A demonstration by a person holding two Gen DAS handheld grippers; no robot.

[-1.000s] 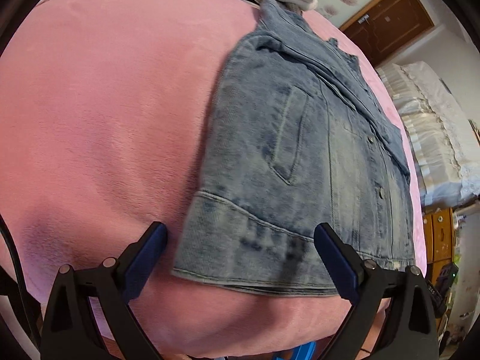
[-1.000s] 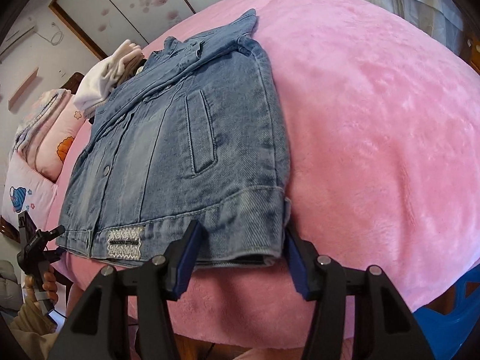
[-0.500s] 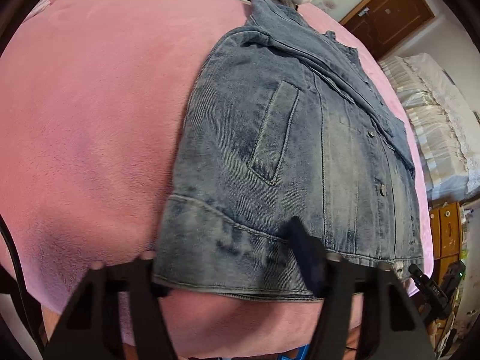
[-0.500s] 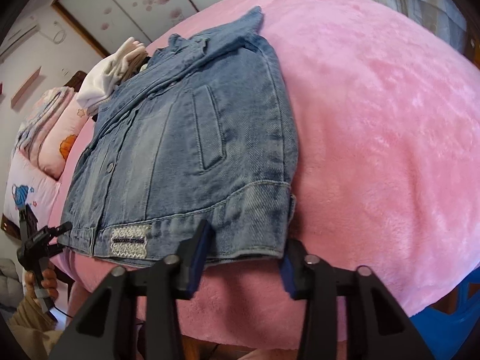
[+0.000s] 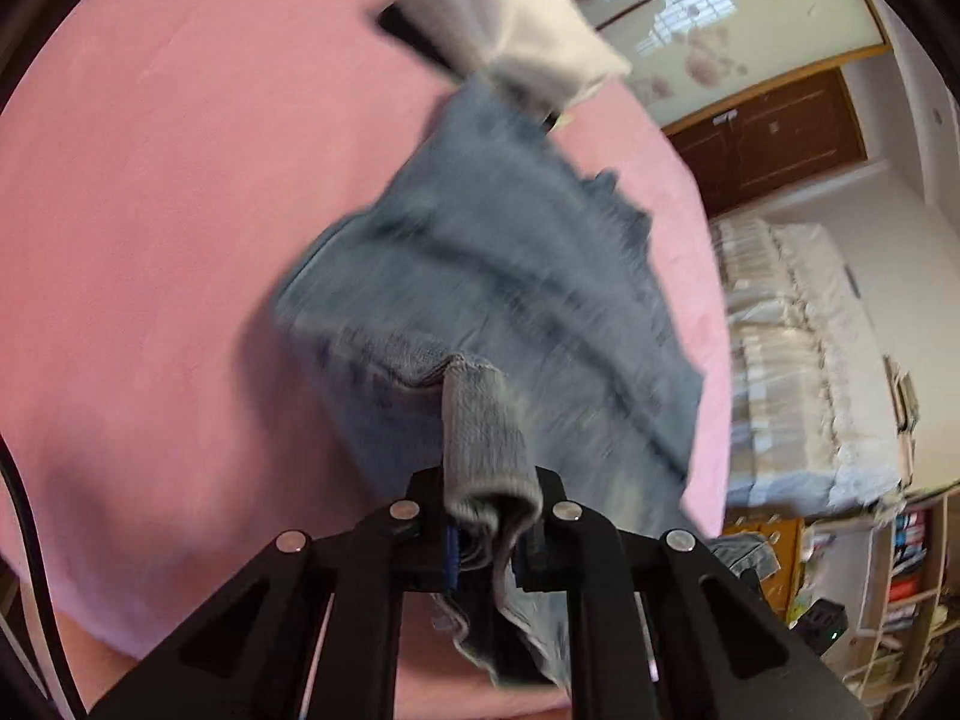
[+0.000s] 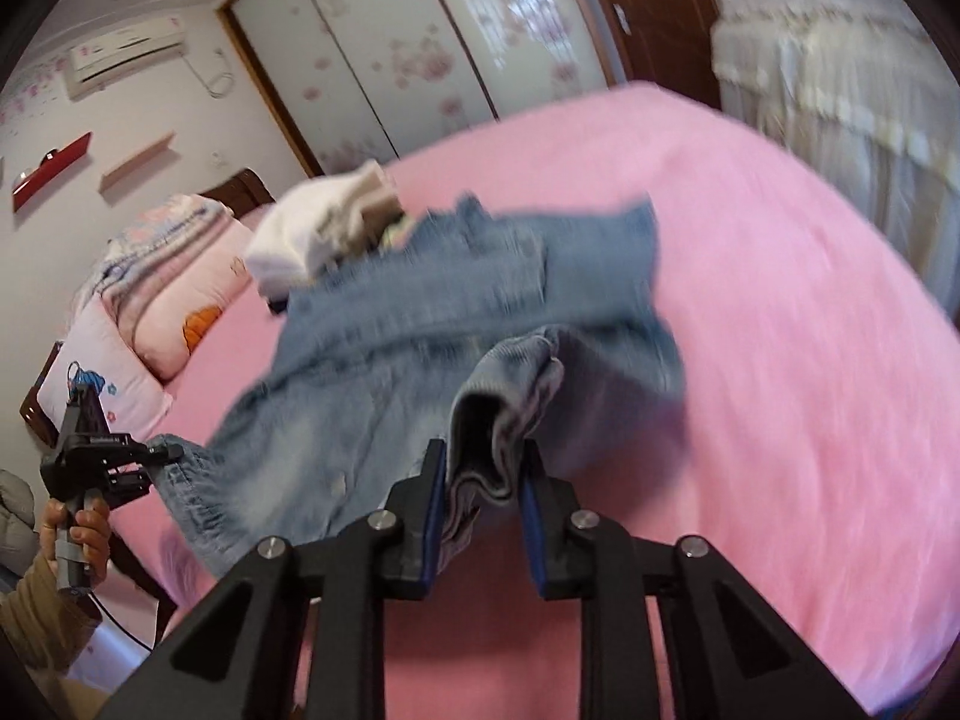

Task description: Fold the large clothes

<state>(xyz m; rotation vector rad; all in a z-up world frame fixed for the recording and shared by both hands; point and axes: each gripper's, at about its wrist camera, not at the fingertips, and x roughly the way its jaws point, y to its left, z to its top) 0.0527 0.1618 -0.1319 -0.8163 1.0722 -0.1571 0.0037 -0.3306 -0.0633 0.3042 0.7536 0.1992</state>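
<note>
A light-blue denim jacket (image 5: 510, 276) lies partly raised off the pink bed (image 5: 150, 180), blurred by motion. My left gripper (image 5: 489, 540) is shut on one corner of its hem, the cloth bunched between the pads. In the right wrist view the jacket (image 6: 420, 324) hangs from my right gripper (image 6: 483, 492), whose jaws are closing with the other hem corner pinched between the blue pads. The left gripper (image 6: 114, 456) shows there too, gripping the hem at the bed's left edge, with a hand (image 6: 78, 534) on its handle.
A stack of white folded clothes (image 5: 516, 18) sits just beyond the jacket's collar. Pillows (image 6: 162, 276) lie at the head of the pink bed (image 6: 780, 300). A white lace-covered bed (image 5: 798, 348) and shelves stand to the right, and wardrobe doors (image 6: 372, 60) stand behind.
Both grippers closed on the hem corners of the flat jacket and rose. The hem now hangs lifted off the bed and the views tilt up toward the room.
</note>
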